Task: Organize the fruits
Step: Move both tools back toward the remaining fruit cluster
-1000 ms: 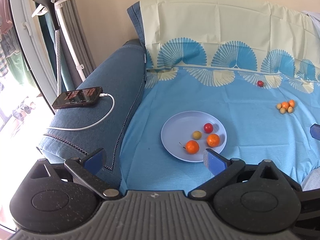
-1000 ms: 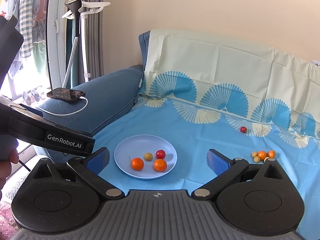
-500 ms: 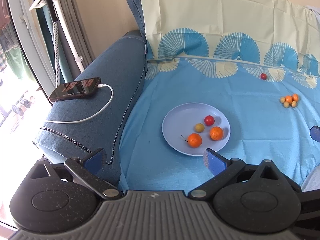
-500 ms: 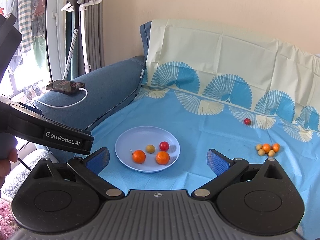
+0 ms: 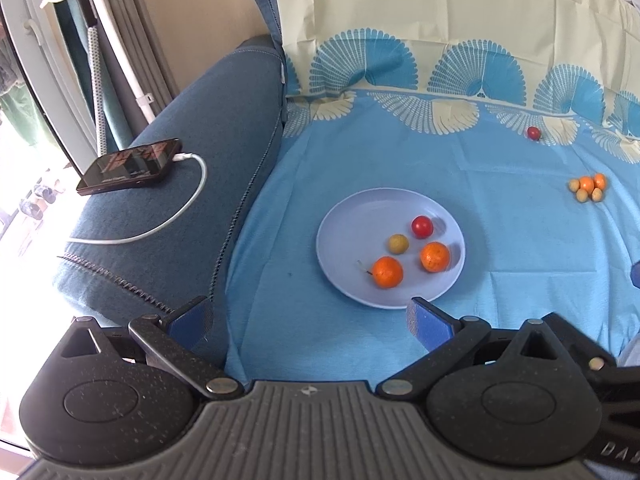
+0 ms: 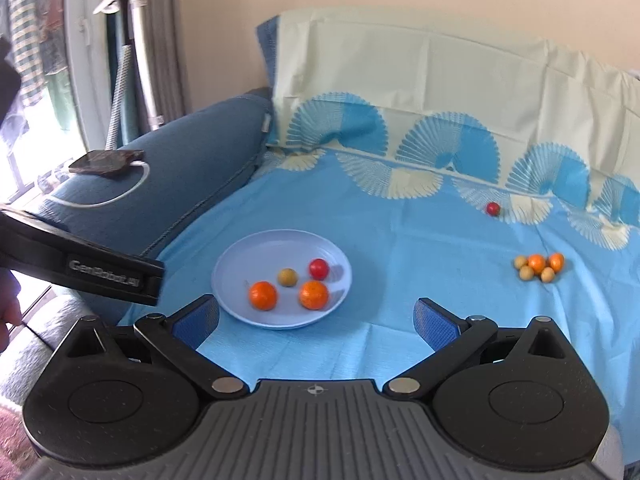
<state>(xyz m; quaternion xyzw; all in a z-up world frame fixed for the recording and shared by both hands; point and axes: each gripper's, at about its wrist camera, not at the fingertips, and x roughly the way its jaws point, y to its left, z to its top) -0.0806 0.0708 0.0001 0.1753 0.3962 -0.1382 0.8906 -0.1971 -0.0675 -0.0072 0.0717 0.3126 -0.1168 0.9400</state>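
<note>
A pale blue plate point(image 5: 340, 224) point(image 6: 240, 258) lies on the blue cloth. It holds two oranges point(image 5: 387, 272) point(image 6: 263, 295), a red fruit point(image 5: 422, 227) point(image 6: 319, 268) and a small yellow-green fruit point(image 5: 398, 243) point(image 6: 287, 277). A cluster of small orange and yellow fruits point(image 5: 587, 188) point(image 6: 539, 266) lies on the cloth to the right. A lone red fruit point(image 5: 533, 133) point(image 6: 493, 208) lies farther back. My left gripper point(image 5: 310, 320) is open and empty, near the plate's front edge. My right gripper point(image 6: 316, 320) is open and empty, just in front of the plate.
A blue sofa armrest point(image 5: 192, 168) point(image 6: 192, 152) at left carries a phone point(image 5: 128, 165) point(image 6: 106, 160) on a white charging cable point(image 5: 188, 208). A cream and blue patterned backrest cover point(image 5: 440, 32) rises behind. The left gripper's body point(image 6: 80, 266) crosses the right wrist view at left.
Both grippers have moved forward and tilted down toward the plate, so the plate and fruits sit higher and larger in the views. Jaws stay open. No fruit has moved.
</note>
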